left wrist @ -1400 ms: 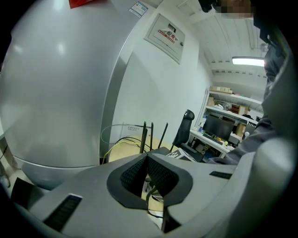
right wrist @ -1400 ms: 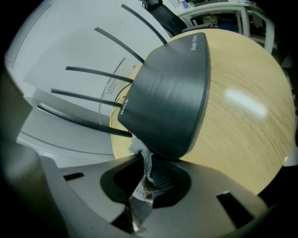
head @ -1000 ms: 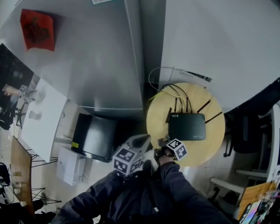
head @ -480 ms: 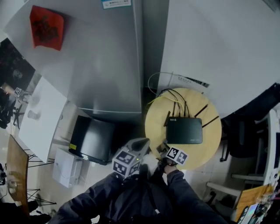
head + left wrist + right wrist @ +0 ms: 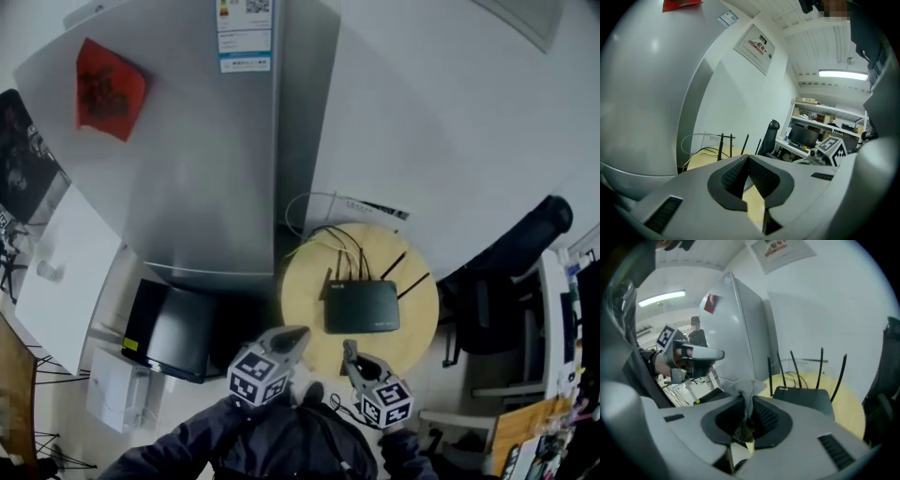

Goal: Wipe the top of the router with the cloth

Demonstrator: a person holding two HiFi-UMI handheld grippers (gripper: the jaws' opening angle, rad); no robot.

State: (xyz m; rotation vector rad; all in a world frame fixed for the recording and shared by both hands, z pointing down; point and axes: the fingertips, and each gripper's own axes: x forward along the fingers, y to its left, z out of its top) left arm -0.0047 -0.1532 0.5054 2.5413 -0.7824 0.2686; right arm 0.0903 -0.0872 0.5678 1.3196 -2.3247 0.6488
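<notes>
As I read it off its own view, right gripper (image 5: 746, 401): jaws clamped on the cloth (image 5: 748, 386), with a pale bunch poking up past the tips.
Left gripper (image 5: 747, 158): jaws closed tip to tip, empty.
Router (image 5: 361, 307): black, flat on the round wooden table (image 5: 305, 292), antennas raised at its far edge.
Cables (image 5: 328, 231): trailed off the back of the router.
Cloth vs router: cloth sat short of the near edge, not touching as far as I could tell.
Both grippers: at the table's near rim in head view, side by side.
Fridge (image 5: 206, 169): grey, just left of the table.
Chair (image 5: 497, 291): black, right of the table.
</notes>
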